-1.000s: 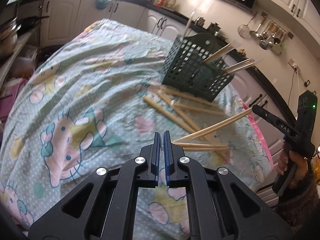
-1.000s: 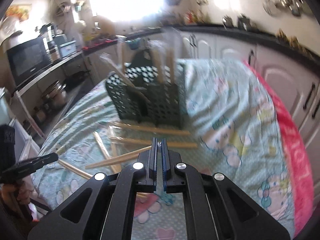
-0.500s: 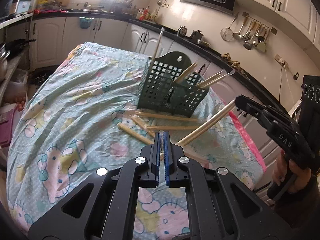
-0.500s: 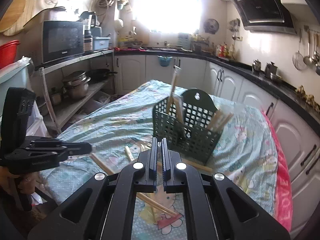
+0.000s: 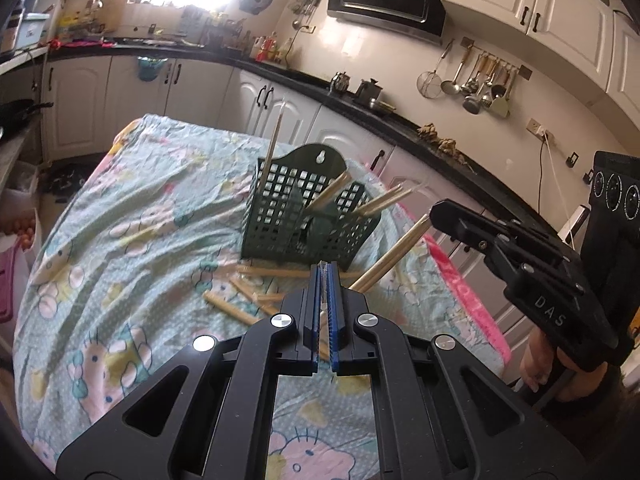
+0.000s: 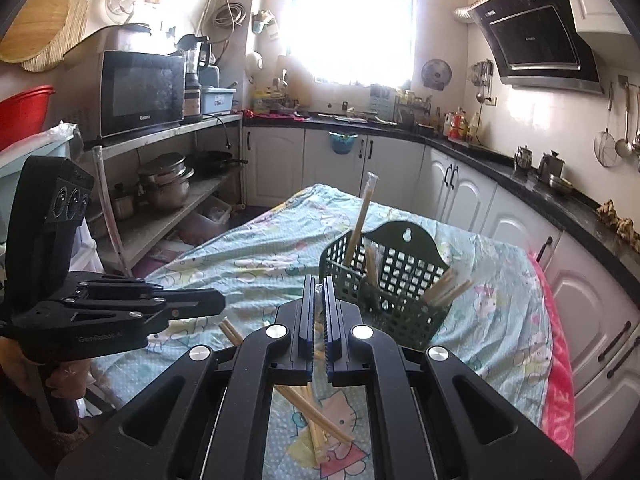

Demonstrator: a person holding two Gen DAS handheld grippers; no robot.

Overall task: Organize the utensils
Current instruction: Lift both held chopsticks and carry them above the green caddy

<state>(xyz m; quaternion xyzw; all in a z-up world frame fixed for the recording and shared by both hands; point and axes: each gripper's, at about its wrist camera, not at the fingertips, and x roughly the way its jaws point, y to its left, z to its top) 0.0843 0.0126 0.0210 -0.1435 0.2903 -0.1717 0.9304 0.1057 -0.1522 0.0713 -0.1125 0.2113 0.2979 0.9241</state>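
A dark green mesh utensil basket (image 5: 308, 216) stands on the table and holds several wrapped chopstick pairs; it also shows in the right wrist view (image 6: 388, 280). Several more chopstick pairs (image 5: 256, 292) lie loose on the cloth in front of it. My right gripper (image 5: 436, 210) is shut on one chopstick pair (image 5: 390, 258), holding it slanted above the table to the right of the basket. In its own view the right gripper (image 6: 316, 280) has its jaws nearly together on the clear wrapper. My left gripper (image 5: 325, 268) is shut and empty, raised above the loose chopsticks.
The table wears a Hello Kitty cloth (image 5: 120, 248) with a pink edge (image 5: 468, 292) on the right. White cabinets and a black counter (image 5: 400, 120) run behind. A shelf with pots (image 6: 168, 184) and a microwave (image 6: 140, 92) stands to the left.
Both grippers have risen and pulled back from the table. The right gripper has lifted its chopstick pair from low over the cloth to a steeper slant beside the basket.
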